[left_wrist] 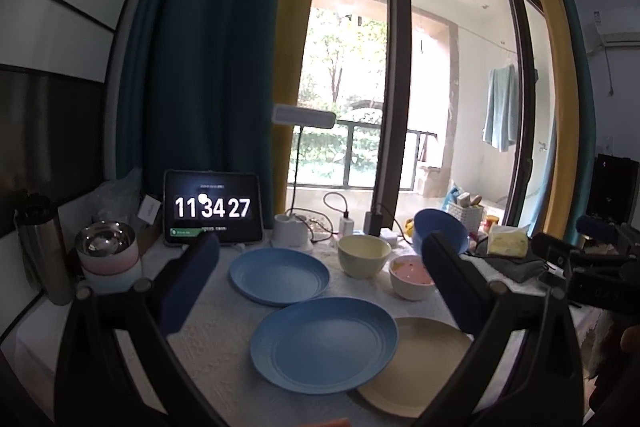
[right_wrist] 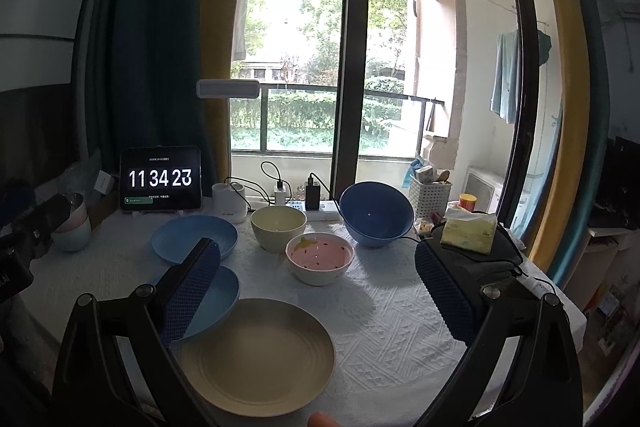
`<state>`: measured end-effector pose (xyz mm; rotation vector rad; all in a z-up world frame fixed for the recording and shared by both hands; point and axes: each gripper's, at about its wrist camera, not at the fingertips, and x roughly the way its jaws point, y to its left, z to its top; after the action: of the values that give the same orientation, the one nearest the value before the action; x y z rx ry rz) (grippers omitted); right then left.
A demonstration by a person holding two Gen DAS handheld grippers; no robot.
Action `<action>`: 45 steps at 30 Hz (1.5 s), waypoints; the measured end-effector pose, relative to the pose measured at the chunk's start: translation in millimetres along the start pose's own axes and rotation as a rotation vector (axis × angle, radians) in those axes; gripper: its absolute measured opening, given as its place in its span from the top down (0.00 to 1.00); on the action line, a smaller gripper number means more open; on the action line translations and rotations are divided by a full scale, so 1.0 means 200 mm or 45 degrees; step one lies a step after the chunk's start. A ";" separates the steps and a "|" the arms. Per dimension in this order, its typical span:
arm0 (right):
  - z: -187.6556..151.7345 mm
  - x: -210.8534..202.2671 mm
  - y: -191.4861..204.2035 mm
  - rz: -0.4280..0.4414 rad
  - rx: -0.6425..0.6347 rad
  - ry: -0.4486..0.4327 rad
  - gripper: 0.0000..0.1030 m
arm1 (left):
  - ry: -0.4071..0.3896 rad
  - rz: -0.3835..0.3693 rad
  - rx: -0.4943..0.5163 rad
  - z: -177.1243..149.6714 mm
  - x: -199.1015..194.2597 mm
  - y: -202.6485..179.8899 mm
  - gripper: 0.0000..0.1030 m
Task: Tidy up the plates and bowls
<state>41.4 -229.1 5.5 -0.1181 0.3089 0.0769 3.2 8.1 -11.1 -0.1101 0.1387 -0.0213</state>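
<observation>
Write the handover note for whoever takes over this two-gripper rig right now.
Left gripper: open, empty. Right gripper: open, empty.
On the white tablecloth: two round blue plates, near and far; the near one overlaps a round beige plate. Behind: cream bowl, pink strawberry-pattern bowl, large blue bowl.
Done: nothing stacked.
Left: stack plates, nest bowls.

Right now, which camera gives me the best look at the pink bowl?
The right wrist view. The pink bowl sits unobstructed near mid-frame, its speckled inside fully visible. In the left wrist view, the same bowl is smaller and its right side is hidden behind a finger of the left tool.
</observation>
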 end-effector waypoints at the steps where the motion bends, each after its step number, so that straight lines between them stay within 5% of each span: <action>1: 0.00 0.00 0.01 0.001 -0.001 0.000 0.03 | -0.003 0.002 0.002 0.00 0.00 0.00 0.01; 45: -0.03 0.02 -0.01 0.001 0.020 0.013 0.03 | 0.008 -0.007 0.026 -0.02 -0.01 -0.02 0.01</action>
<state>42.9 -231.7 -0.4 -0.1027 0.3196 0.0750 1.0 4.0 -14.8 -0.0902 0.1448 -0.0281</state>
